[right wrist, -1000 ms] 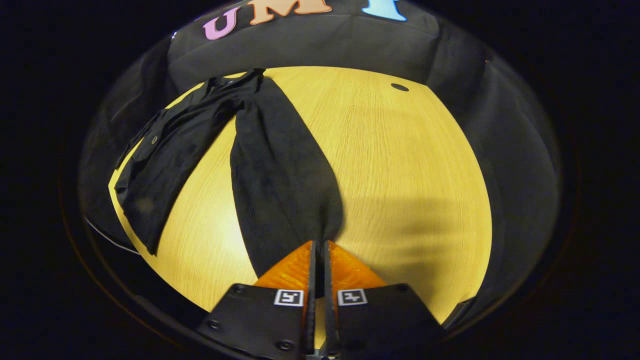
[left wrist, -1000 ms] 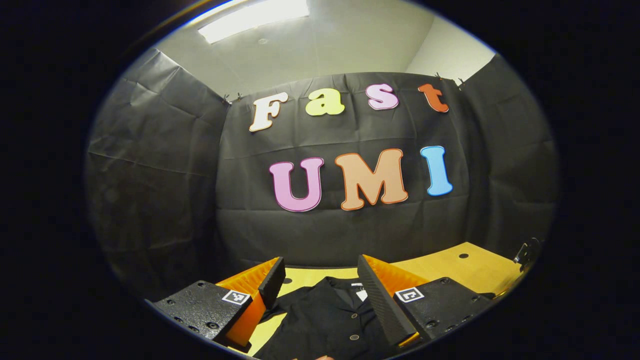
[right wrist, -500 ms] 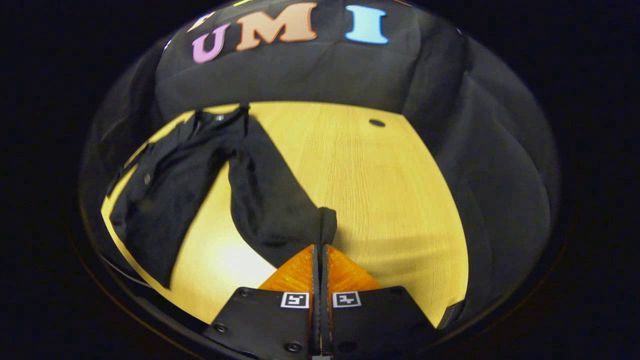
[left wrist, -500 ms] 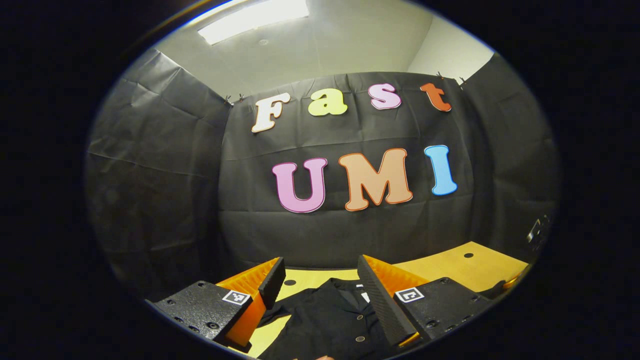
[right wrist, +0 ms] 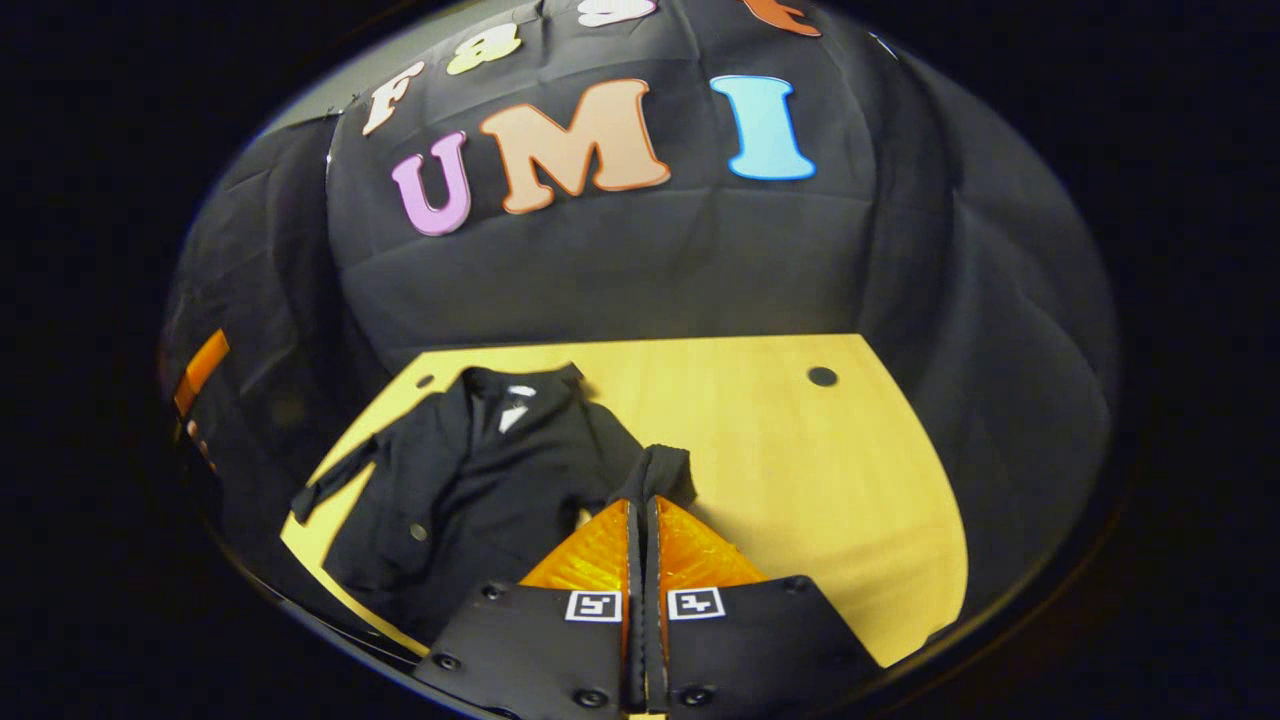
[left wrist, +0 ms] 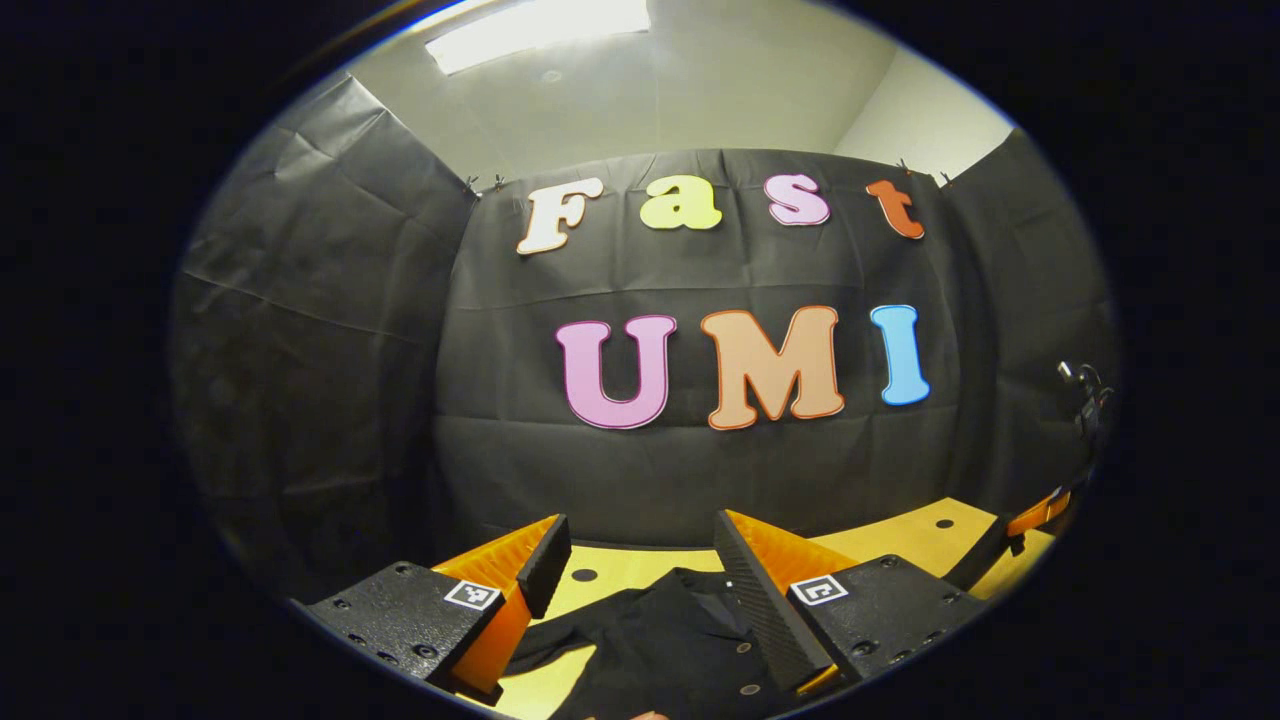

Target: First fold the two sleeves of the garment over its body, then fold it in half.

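Note:
A black buttoned garment lies on the yellow wooden table, collar toward the back wall. My right gripper is shut on the cuff of one sleeve, which it holds lifted off the table beside the body. The other sleeve lies stretched out to the left. In the left gripper view my left gripper hovers open above the garment, nothing between its fingers. The right gripper's orange finger appears at that view's right edge.
The table has a round hole at its back right and another at the back left. Black cloth walls close the booth behind and on both sides. Bare tabletop lies right of the garment.
My right gripper has risen and swung toward the garment's body, carrying the sleeve cuff off the table. The left gripper shifted only slightly and stays open.

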